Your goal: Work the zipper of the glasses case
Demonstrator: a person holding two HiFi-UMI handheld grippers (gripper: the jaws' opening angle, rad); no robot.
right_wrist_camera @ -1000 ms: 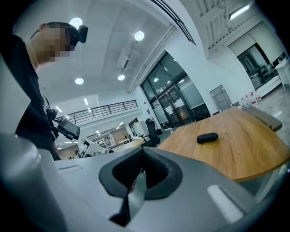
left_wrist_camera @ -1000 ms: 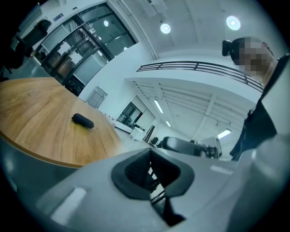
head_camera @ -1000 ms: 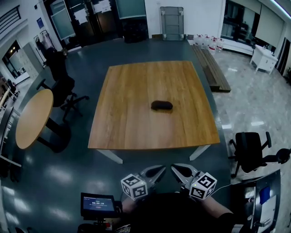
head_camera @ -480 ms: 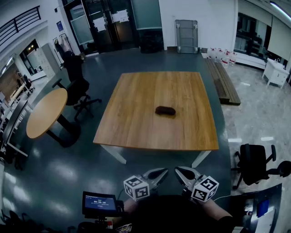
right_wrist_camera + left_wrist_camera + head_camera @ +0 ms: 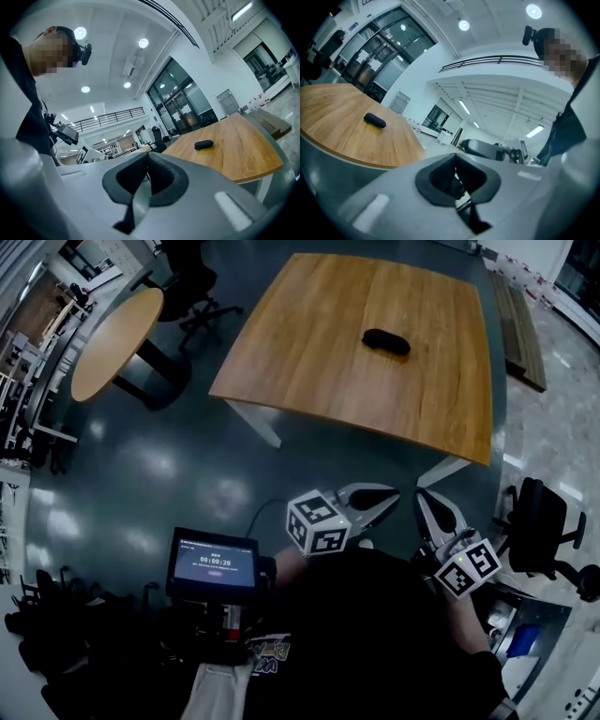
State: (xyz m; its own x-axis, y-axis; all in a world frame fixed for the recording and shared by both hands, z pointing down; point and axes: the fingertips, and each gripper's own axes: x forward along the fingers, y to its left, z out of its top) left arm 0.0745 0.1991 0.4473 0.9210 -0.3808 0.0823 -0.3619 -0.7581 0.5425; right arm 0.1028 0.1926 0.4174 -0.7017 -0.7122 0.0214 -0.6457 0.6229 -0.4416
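The black glasses case point(image 5: 386, 341) lies closed on the square wooden table point(image 5: 309, 352), far ahead of both grippers. It also shows small in the left gripper view, the case point(image 5: 375, 120) on the table point(image 5: 342, 131), and in the right gripper view, the case point(image 5: 203, 145). My left gripper point(image 5: 390, 495) and right gripper point(image 5: 427, 502) hang side by side over the floor, short of the table's near edge. Both point level toward the table. Each is shut with nothing held: left gripper point(image 5: 458, 182), right gripper point(image 5: 145, 180).
A round wooden table point(image 5: 112, 338) and a black office chair point(image 5: 192, 282) stand at the left. Another black chair point(image 5: 539, 526) is at the right, near the table's white leg point(image 5: 445, 470). A small screen point(image 5: 216, 565) is mounted by my body. Dark floor lies between me and the table.
The head view has tipped down and swung, so the table and case sit higher in the frame. Both grippers have moved up in the frame, still shut and side by side.
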